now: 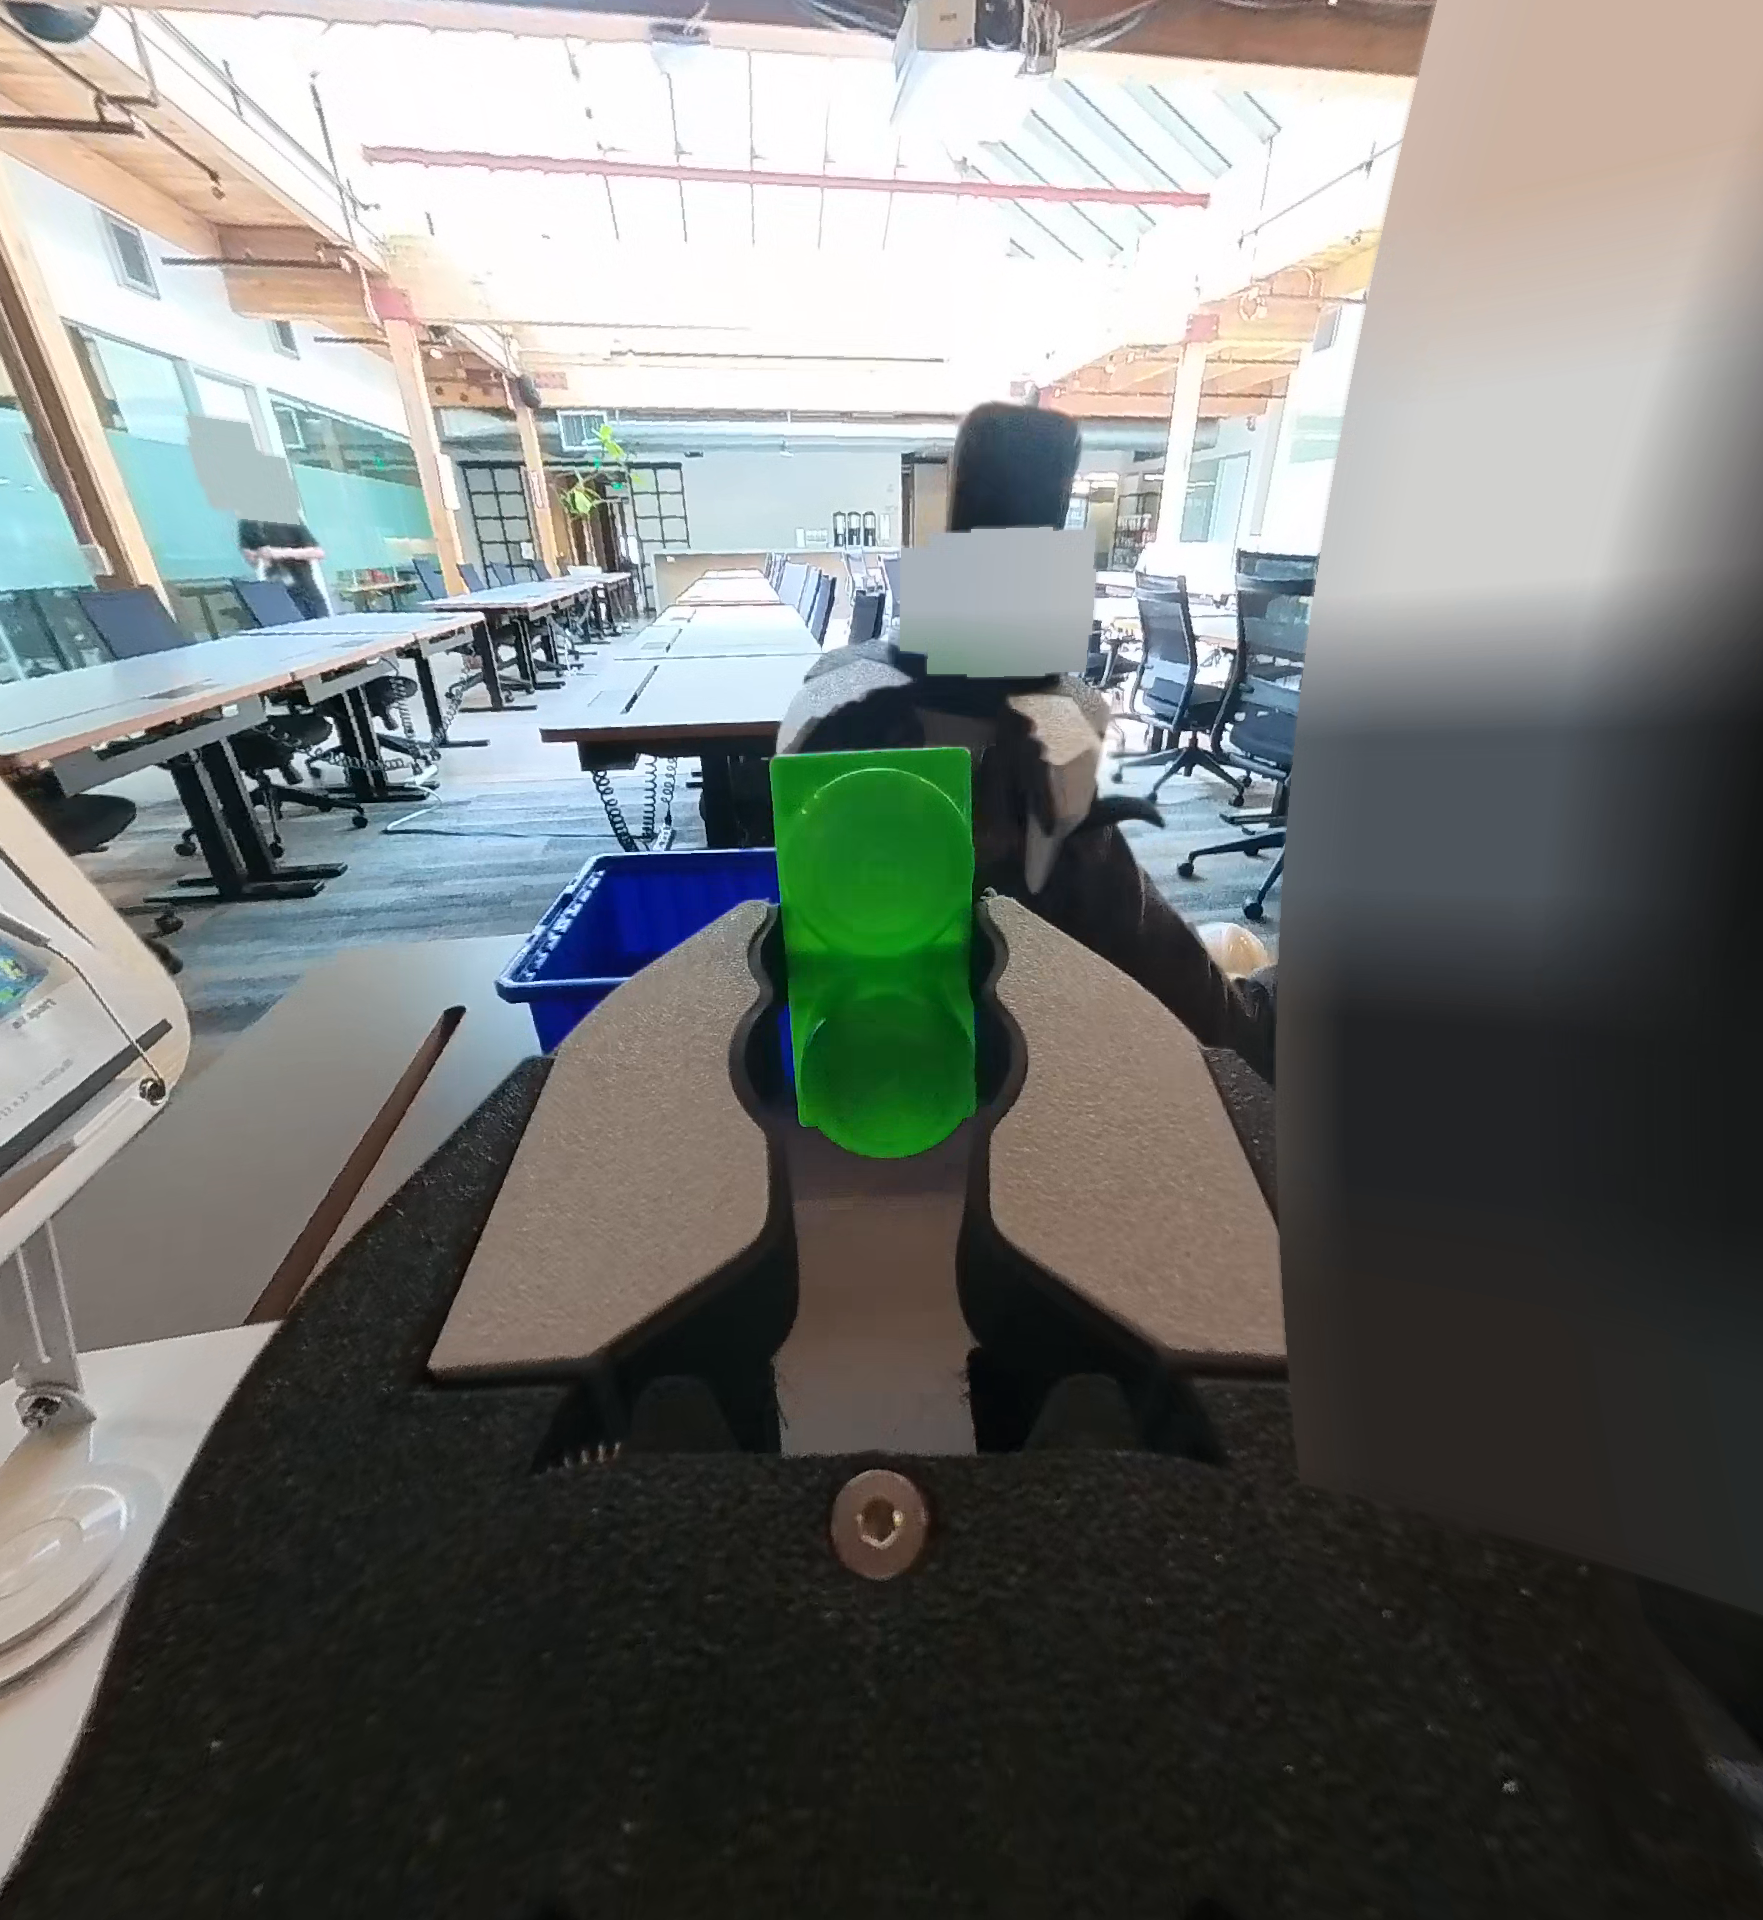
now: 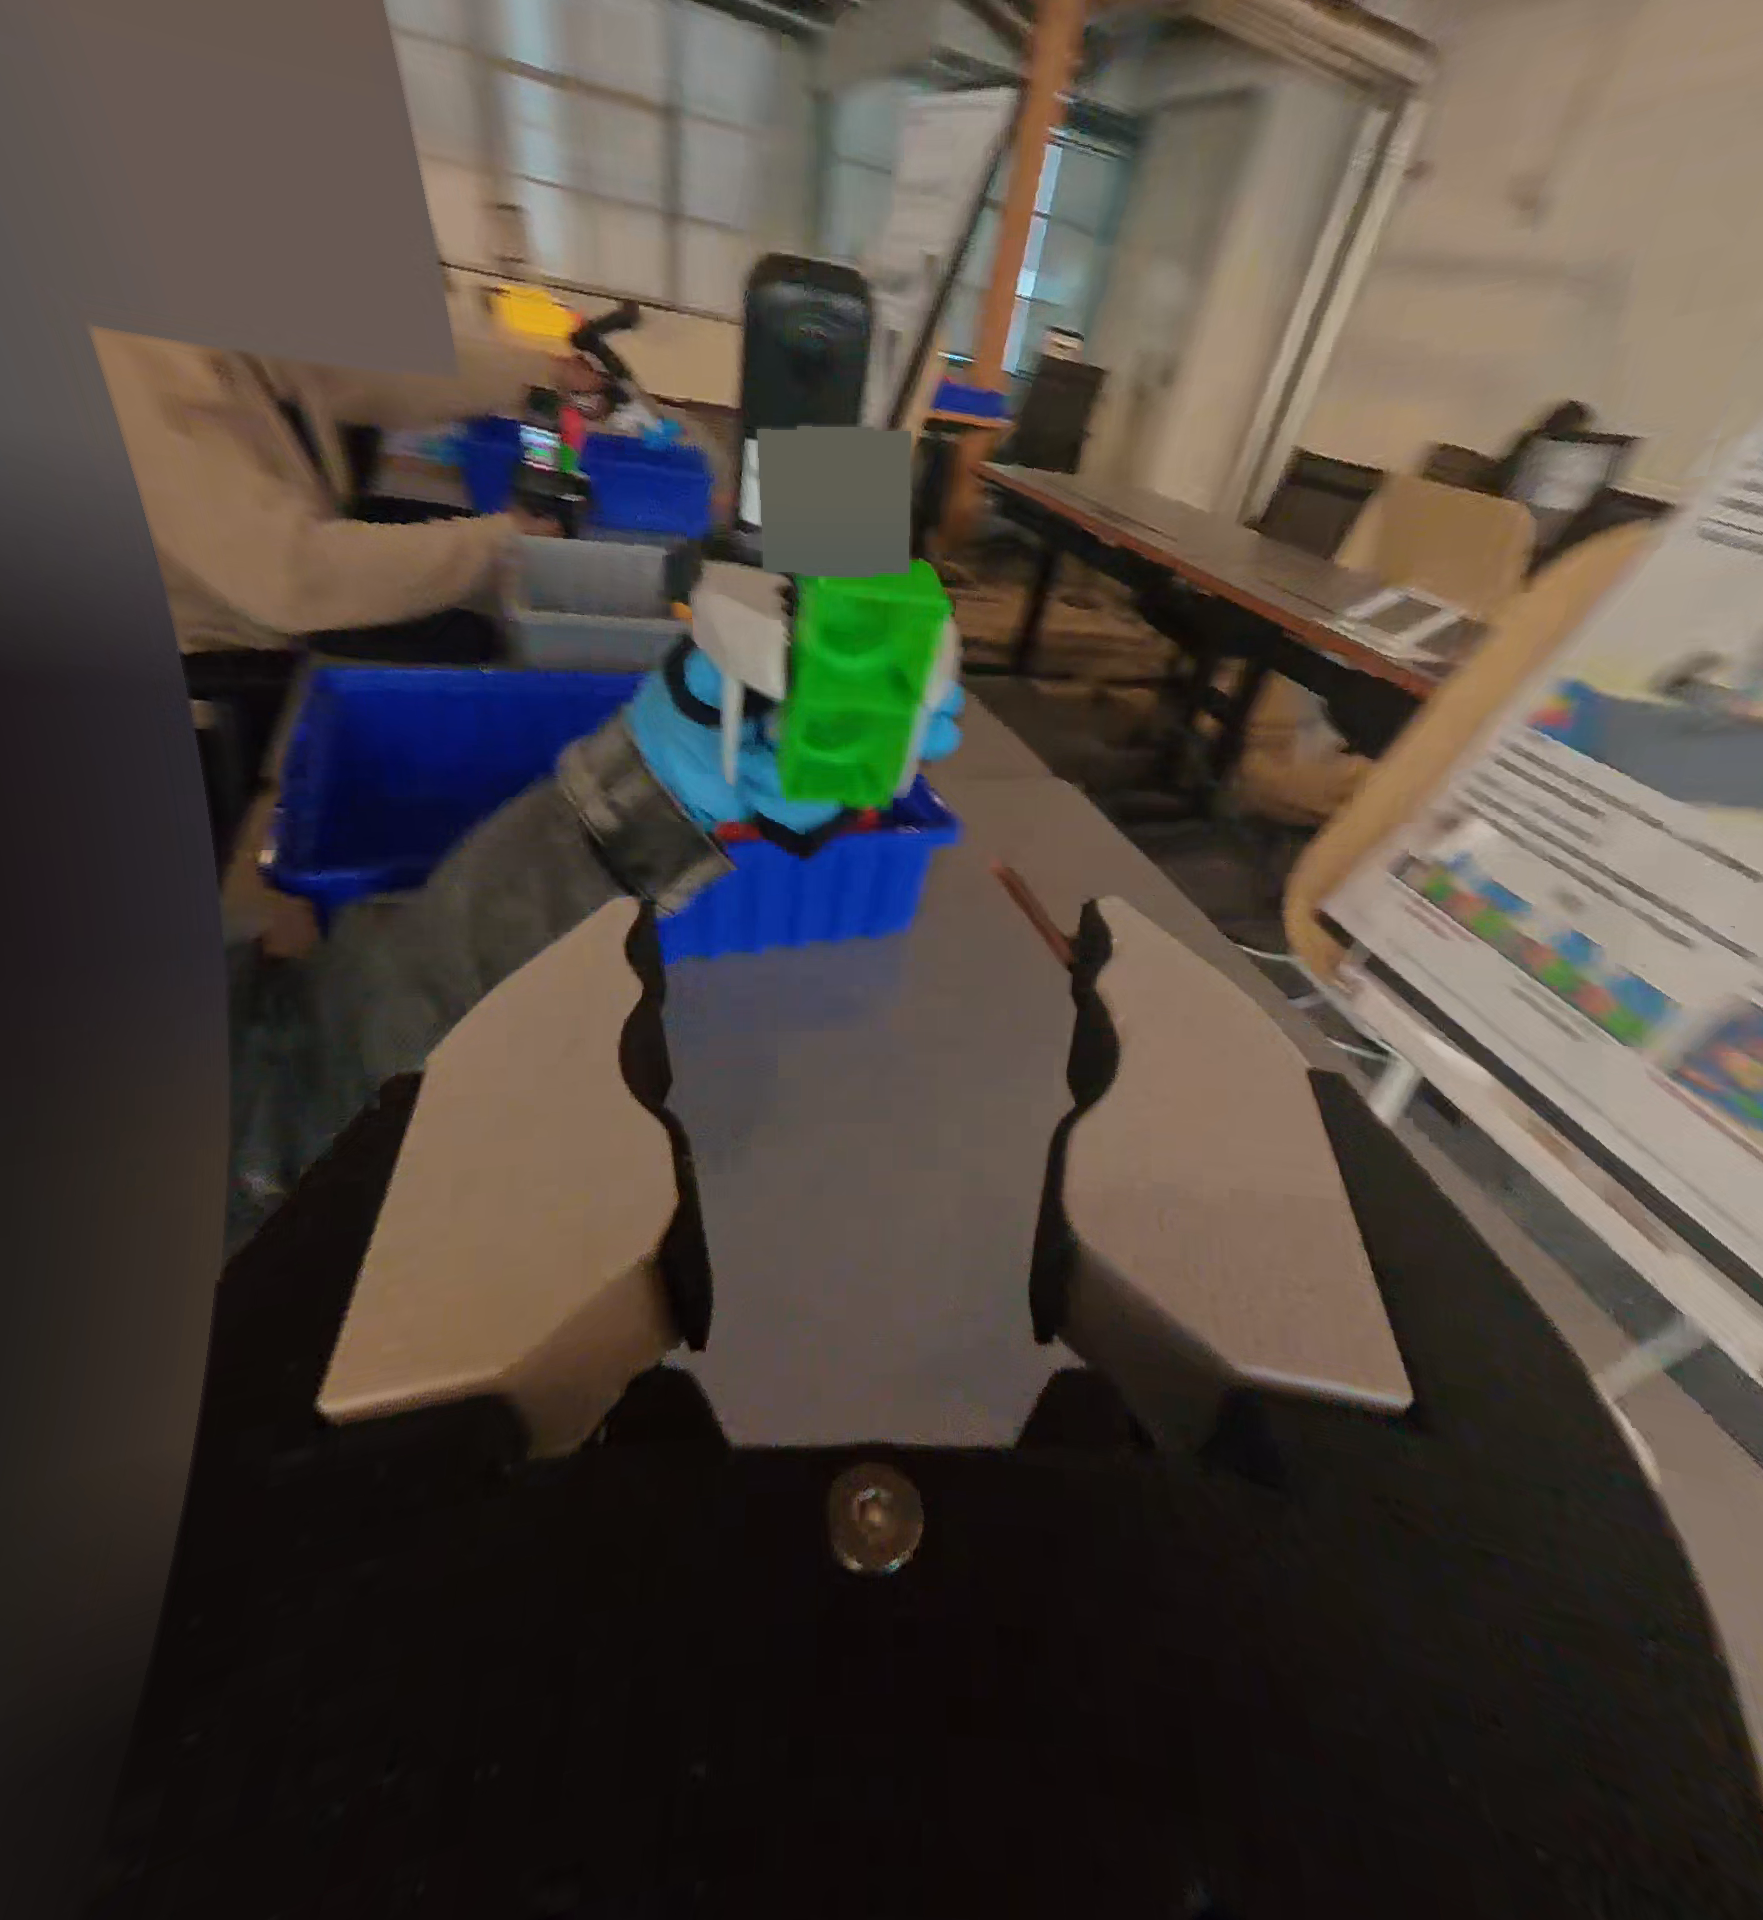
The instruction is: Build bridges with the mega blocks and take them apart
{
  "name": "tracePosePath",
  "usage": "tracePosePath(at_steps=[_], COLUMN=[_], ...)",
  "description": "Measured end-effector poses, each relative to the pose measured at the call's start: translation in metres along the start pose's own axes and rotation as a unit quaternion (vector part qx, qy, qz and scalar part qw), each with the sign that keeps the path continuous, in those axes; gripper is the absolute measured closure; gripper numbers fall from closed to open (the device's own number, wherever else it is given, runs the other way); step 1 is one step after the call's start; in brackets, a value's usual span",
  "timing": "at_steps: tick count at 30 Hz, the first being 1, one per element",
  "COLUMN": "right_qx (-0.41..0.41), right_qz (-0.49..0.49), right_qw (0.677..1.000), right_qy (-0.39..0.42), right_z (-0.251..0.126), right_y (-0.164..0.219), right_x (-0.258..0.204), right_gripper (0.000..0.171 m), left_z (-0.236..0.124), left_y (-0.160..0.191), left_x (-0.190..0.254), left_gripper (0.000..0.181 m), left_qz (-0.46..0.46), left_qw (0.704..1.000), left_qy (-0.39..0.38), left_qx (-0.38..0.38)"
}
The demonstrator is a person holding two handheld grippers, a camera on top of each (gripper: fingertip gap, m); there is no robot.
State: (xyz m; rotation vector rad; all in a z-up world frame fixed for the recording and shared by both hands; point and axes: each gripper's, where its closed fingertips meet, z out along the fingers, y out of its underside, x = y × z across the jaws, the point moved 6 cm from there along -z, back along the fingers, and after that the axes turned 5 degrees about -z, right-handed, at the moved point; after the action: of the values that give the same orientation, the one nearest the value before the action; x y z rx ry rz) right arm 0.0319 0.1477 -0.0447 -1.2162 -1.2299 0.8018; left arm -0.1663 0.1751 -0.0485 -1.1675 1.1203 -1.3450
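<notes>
My left gripper (image 1: 875, 940) is shut on a bright green mega block (image 1: 877, 894) and holds it up in the air, studs toward the camera. The same block (image 2: 861, 691) shows in the right wrist view, clamped in the left gripper held by a blue-gloved hand (image 2: 695, 753) above a blue bin. My right gripper (image 2: 872, 935) is open and empty, low over the grey table (image 2: 856, 1122), facing the left gripper. The right gripper also shows behind the green block in the left wrist view (image 1: 1022, 748).
A blue bin (image 1: 638, 925) sits at the table's far edge; it also shows in the right wrist view (image 2: 815, 899) with block pieces inside. A second blue bin (image 2: 409, 758) lies to its left. An instruction sheet on a stand (image 2: 1635, 831) is at the right. A thin brown stick (image 1: 357, 1174) lies on the table. The gap from one gripper's tips to the other's is roughly 9 cm.
</notes>
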Motion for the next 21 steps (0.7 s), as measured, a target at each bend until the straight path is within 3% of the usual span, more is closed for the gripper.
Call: tracePosePath(at_steps=[5, 10, 15, 21], right_qx=[0.001, -0.032, -0.125, -0.274], right_qz=[-0.003, -0.010, -0.046, -0.091], right_qw=[0.998, 0.994, 0.984, 0.945], right_qy=[-0.069, -0.104, -0.121, -0.150], right_z=[0.054, 0.073, 0.077, 0.081], right_y=[-0.015, -0.025, -0.023, -0.030], right_x=[0.001, 0.007, 0.009, 0.012], right_gripper=[0.095, 0.099, 0.104, 0.113], left_z=[0.011, 0.021, 0.026, 0.030], left_y=[0.005, 0.010, 0.015, 0.019], left_x=[0.000, 0.000, 0.000, -0.001], left_gripper=[0.148, 0.148, 0.148, 0.148], left_qz=[0.001, -0.001, -0.002, -0.003], left_qw=[1.000, 0.999, 0.997, 0.996], left_qy=[0.003, 0.011, 0.011, 0.008], left_qx=[-0.031, -0.054, -0.073, -0.091])
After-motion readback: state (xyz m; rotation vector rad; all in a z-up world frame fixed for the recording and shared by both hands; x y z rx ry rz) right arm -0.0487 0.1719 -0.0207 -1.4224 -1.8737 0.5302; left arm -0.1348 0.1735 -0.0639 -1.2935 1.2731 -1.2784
